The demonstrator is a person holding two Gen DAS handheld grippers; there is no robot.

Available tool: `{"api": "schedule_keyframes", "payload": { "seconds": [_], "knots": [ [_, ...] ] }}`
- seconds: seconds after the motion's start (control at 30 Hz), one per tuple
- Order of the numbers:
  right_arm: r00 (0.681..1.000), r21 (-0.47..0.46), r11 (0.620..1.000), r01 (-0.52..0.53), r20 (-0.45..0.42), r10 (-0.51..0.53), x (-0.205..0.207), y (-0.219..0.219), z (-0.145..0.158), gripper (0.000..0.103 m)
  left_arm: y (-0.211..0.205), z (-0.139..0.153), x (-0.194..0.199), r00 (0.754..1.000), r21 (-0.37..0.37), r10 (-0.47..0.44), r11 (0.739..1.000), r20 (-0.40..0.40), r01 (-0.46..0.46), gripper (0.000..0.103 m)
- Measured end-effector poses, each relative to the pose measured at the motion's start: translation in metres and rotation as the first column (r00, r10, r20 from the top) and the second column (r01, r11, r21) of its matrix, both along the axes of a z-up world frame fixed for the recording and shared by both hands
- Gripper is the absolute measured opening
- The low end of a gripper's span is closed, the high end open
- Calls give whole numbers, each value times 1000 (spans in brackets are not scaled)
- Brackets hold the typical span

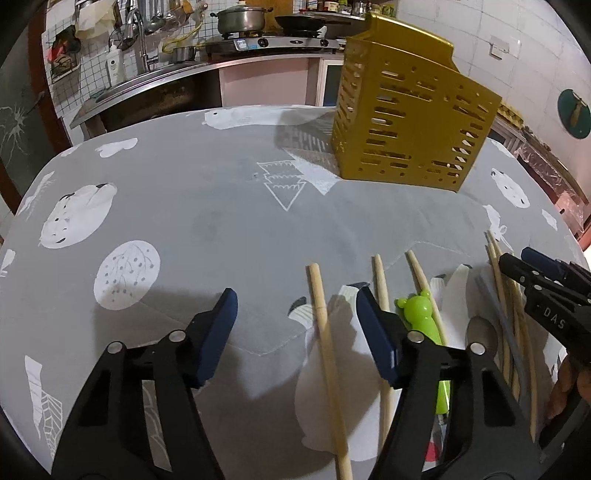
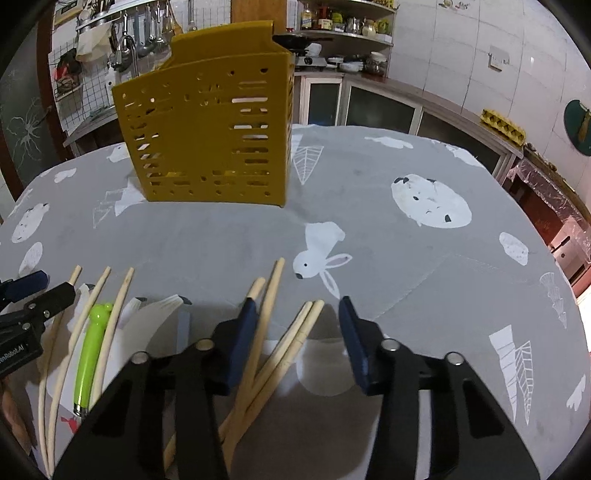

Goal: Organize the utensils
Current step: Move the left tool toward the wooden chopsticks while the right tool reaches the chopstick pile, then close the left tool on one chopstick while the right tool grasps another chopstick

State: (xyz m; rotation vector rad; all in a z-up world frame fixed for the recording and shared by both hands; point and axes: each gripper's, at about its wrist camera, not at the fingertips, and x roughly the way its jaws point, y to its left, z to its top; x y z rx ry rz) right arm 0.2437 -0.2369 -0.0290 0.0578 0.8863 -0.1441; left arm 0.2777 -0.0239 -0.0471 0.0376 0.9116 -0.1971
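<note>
A yellow slotted utensil holder [image 1: 410,122] [image 2: 210,136] stands upright at the far side of the grey printed tablecloth [image 1: 192,221]. Several wooden chopsticks lie near me, along with a green-handled utensil [image 1: 419,314] [image 2: 92,343] and a metal spoon [image 1: 480,332]. My left gripper [image 1: 295,299] is open low over the cloth, and one chopstick [image 1: 321,325] lies between its pads untouched. My right gripper [image 2: 298,306] is open too. A pair of chopsticks [image 2: 301,332] lies between its jaws without the pads pressing on it, and another chopstick [image 2: 271,291] runs beside its left pad.
Behind the table runs a kitchen counter with a sink tap [image 1: 138,37], a pot on a stove [image 1: 240,20] and shelves of jars [image 2: 343,22]. A person's fingers [image 1: 565,387] show at the right edge. Bare cloth [image 2: 406,258] lies between the chopsticks and the holder.
</note>
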Motion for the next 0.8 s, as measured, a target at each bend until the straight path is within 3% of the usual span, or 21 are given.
{"api": "schedule_keyframes", "payload": {
  "seconds": [0.27, 0.4, 0.57, 0.8],
  "knots": [
    [998, -21, 1000, 11, -55, -12, 20, 3, -7, 33, -5, -3, 9, 999, 8, -2, 1000, -47, 2, 57],
    [996, -4, 1000, 13, -84, -13, 30, 1, -6, 30, -12, -4, 15, 998, 32, -5, 999, -61, 7, 47],
    [993, 14, 1000, 10, -118, -8, 41, 0, -4, 23, -13, -3, 21, 996, 31, -1, 1000, -92, 4, 44],
    [993, 78, 996, 35, -118, -26, 44, -5, -2, 10, -9, -2, 28, 993, 20, 9, 1000, -117, -7, 19]
  ]
}}
